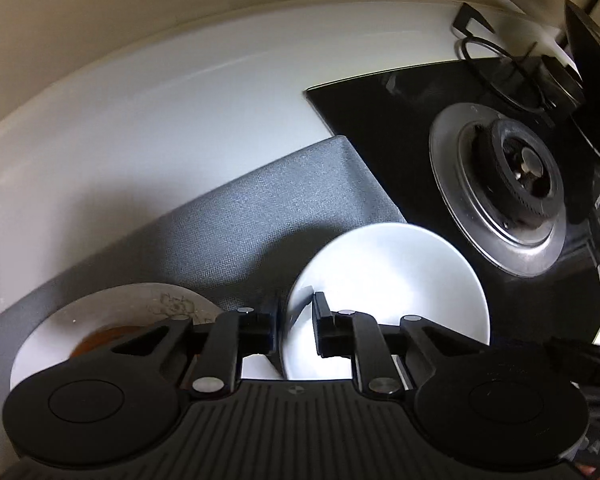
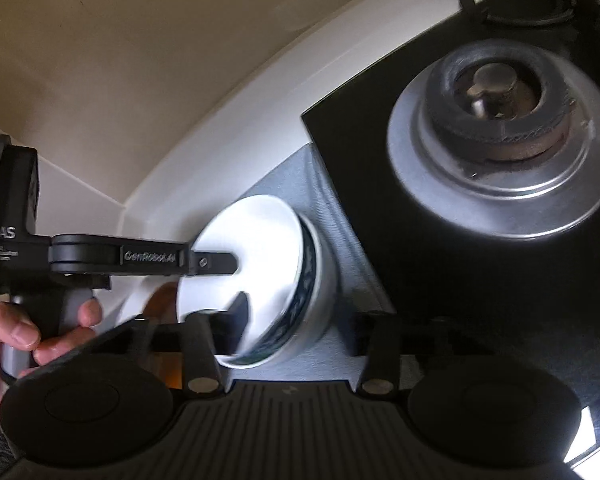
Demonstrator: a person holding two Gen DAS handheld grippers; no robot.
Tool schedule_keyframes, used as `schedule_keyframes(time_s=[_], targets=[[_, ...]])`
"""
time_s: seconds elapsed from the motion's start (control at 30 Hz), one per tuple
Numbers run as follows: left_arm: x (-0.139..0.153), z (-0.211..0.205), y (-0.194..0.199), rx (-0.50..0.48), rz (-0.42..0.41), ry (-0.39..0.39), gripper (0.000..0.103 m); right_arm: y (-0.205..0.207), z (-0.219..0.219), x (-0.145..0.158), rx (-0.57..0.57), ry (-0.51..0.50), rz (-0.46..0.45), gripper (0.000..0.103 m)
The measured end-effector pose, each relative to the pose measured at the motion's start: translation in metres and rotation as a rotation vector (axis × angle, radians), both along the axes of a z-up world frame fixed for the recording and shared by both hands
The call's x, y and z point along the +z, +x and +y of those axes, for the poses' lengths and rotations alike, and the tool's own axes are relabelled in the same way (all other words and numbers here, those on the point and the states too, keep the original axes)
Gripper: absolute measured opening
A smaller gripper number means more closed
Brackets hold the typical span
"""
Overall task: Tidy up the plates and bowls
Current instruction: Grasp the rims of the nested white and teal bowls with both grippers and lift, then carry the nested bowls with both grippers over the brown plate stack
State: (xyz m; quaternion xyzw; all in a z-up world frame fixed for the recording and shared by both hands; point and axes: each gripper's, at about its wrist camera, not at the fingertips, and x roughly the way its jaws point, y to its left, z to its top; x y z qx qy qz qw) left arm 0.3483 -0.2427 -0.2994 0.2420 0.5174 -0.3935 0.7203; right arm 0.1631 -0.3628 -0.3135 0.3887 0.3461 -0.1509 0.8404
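We carry black ribbed grippers: the left gripper [image 2: 236, 280] bears a grey handle, silver screws and white "GenRobot.AI" lettering.

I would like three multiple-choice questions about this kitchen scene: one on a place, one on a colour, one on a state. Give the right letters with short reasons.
1. In the left wrist view, where does the plate lie from the bowl?
A. to its left
B. to its right
C. inside it

2. What colour is the pattern on the outside of the bowl?
A. red
B. blue
C. green

3. The left tool is:
A. open, holding nothing
B. shut on the bowl's rim
C. shut on the plate

Answers:
1 A: the plate lies left of the bowl, on the grey mat.
2 B: the right wrist view shows a blue band under the rim.
3 B: its fingers pinch the rim, one inside the bowl and one outside.
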Motion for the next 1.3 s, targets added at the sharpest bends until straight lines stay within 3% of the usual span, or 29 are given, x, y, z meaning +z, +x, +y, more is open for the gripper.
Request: schedule_keyframes(time_s=[0.13, 0.33, 0.43, 0.53, 0.6, 0.73, 0.9, 1.07, 1.17, 1.3], targets=[[-0.002, 0.002, -0.004, -0.02, 0.024, 0.038, 0.017, 0.002, -0.002, -0.004, -0.023, 0.005, -0.001, 0.036], [-0.005, 0.016, -0.015, -0.002, 0.149, 0.017, 0.017, -0.007, -0.007, 0.003, -0.046, -0.042, 0.038, 0.033], [-0.007, 0.013, -0.031, -0.048, 0.096, 0.02, 0.017, -0.012, -0.014, -0.001, -0.022, -0.01, 0.068, 0.033], [-0.018, 0.009, -0.033, -0.028, 0.131, 0.031, 0.029, -0.008, -0.017, -0.01, -0.008, 0.031, 0.091, 0.034], [-0.02, 0.009, -0.036, -0.006, 0.129, 0.033, 0.033, -0.007, -0.013, -0.013, -0.017, -0.002, 0.087, 0.032], [-0.016, 0.014, -0.043, 0.029, 0.176, 0.05, 0.027, -0.009, -0.004, -0.008, -0.029, -0.074, 0.11, 0.024], [0.001, 0.027, -0.059, 0.081, 0.174, 0.026, 0.024, -0.027, -0.006, 0.0, -0.063, -0.02, 0.084, 0.021], [0.028, 0.05, -0.068, 0.171, 0.15, 0.005, 0.024, -0.025, 0.014, 0.027, 0.002, -0.082, 0.073, 0.021], [0.046, 0.073, -0.066, 0.234, 0.149, -0.018, 0.024, -0.019, 0.023, 0.041, 0.038, -0.059, 0.035, 0.022], [0.07, 0.111, -0.072, 0.303, 0.072, -0.044, 0.025, -0.002, 0.047, 0.059, 0.112, -0.051, 0.009, 0.022]])
